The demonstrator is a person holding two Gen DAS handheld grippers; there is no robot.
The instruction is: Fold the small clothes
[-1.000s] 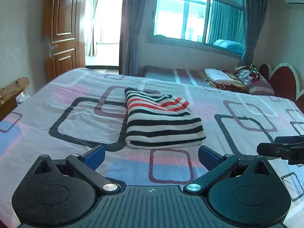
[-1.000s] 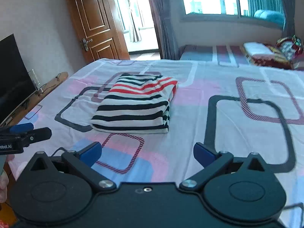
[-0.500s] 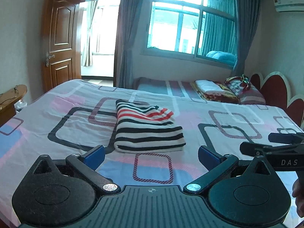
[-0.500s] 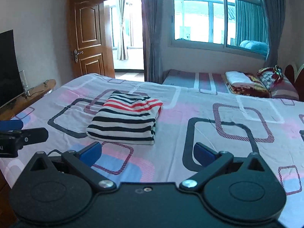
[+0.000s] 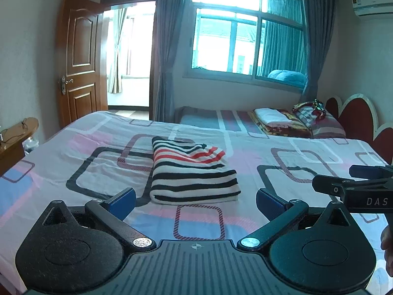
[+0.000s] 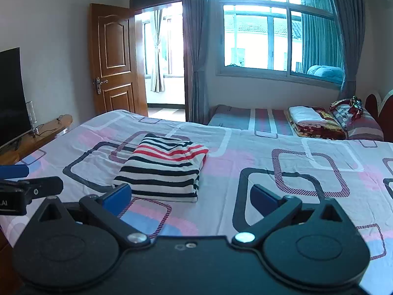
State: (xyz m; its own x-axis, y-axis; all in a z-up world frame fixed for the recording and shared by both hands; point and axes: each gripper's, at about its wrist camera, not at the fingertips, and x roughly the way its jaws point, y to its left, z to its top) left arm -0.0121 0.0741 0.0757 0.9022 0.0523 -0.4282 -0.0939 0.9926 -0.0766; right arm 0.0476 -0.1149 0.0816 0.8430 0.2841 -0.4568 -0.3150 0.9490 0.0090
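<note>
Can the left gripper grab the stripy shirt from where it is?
Probably yes. The left gripper is open, with the folded striped shirt lying straight ahead on the bed, nothing between. It would need to move forward and down first.

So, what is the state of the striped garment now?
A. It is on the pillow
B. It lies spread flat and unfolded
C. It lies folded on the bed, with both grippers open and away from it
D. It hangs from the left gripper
C: the garment lies folded on the bed; the left gripper and right gripper are open, holding nothing.
</note>
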